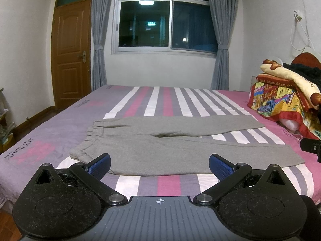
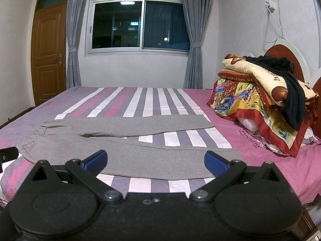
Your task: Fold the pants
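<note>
Grey pants are laid flat across the striped bed, legs spread rightward, ready for folding. Left gripper and right gripper are held spread, empty, near the near edge.

Plain grey pants on pink, purple and white striped bedsheet.

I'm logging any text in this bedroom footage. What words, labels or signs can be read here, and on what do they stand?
"ha...": black letters on the cream blanket atop the pile, cut off by a black garment.
Upside-down yellow words on the red blanket border: not surely readable.
Dark print on the striped bedsheet: too small and blurred.
Lit sign reflected in the window: unreadable.
Gray pants, left gripper, right gripper: no text visible.
</note>
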Demonstrator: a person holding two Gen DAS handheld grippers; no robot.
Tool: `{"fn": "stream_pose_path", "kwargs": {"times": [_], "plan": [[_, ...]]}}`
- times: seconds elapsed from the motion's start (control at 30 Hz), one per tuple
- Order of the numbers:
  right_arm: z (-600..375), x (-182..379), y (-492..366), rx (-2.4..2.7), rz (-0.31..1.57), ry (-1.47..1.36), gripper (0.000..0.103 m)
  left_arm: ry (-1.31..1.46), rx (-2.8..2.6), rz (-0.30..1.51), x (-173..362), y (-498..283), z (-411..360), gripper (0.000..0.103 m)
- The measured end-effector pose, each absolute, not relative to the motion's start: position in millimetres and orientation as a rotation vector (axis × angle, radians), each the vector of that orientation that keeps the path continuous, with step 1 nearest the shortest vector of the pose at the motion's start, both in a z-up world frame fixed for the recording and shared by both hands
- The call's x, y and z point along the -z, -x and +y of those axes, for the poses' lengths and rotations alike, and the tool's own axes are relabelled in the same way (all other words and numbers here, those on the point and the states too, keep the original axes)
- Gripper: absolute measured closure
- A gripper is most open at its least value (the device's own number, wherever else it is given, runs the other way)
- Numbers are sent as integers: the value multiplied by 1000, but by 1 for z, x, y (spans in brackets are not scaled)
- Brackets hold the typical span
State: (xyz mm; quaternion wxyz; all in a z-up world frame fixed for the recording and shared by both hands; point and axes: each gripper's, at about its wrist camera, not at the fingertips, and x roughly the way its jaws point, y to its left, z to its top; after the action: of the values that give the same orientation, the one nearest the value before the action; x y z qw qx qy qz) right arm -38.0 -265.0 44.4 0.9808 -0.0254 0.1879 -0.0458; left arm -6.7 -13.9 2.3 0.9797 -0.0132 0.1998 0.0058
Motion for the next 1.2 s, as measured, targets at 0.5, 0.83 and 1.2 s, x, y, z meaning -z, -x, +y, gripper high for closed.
{"fn": "stream_pose_path", "kwargs": {"times": [0.5, 0.83, 1.2], "plan": [[-263, -45, 38, 89, 378, 54, 0, 27, -12, 400, -2, 8, -13, 0], [-264, -45, 38, 88, 378, 53, 0, 23, -10, 401, -2, 9, -10, 0], [-258, -41, 38, 72, 379, 67, 0, 18, -13, 407, 4, 2, -2, 0]]}}
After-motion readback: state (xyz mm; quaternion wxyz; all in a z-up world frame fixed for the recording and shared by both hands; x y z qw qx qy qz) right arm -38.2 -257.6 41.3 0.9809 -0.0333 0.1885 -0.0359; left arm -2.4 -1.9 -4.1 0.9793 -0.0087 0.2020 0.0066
